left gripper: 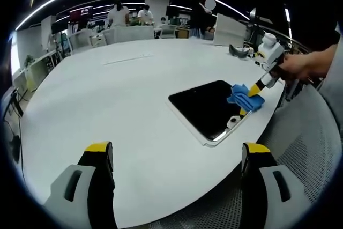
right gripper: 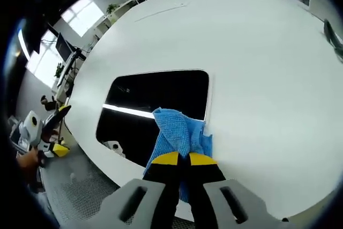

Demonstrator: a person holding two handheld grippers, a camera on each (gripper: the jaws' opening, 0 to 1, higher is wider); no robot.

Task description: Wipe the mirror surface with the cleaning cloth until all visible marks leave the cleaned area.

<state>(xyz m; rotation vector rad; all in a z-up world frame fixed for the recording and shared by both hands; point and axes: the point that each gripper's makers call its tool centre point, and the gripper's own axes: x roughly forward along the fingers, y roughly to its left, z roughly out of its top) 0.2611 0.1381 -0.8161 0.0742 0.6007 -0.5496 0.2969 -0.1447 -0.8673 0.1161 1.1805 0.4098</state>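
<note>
A dark rectangular mirror (left gripper: 206,105) (right gripper: 155,103) lies flat on the white table (left gripper: 118,111) (right gripper: 257,63) near its edge. A blue cleaning cloth (left gripper: 245,97) (right gripper: 179,132) rests on the mirror's near corner, partly over its rim. My right gripper (right gripper: 178,158) is shut on the cloth; in the left gripper view it comes in from the right (left gripper: 252,100), held by a hand. My left gripper (left gripper: 177,154) stands open above the bare table, well short of the mirror, with nothing between its yellow-tipped fingers.
The table edge curves close by the mirror, with grey perforated floor (left gripper: 305,148) beyond it. A dark object (left gripper: 239,51) lies at the table's far side. People and desks (left gripper: 128,17) stand in the background. The left gripper appears small at the left edge (right gripper: 48,132) of the right gripper view.
</note>
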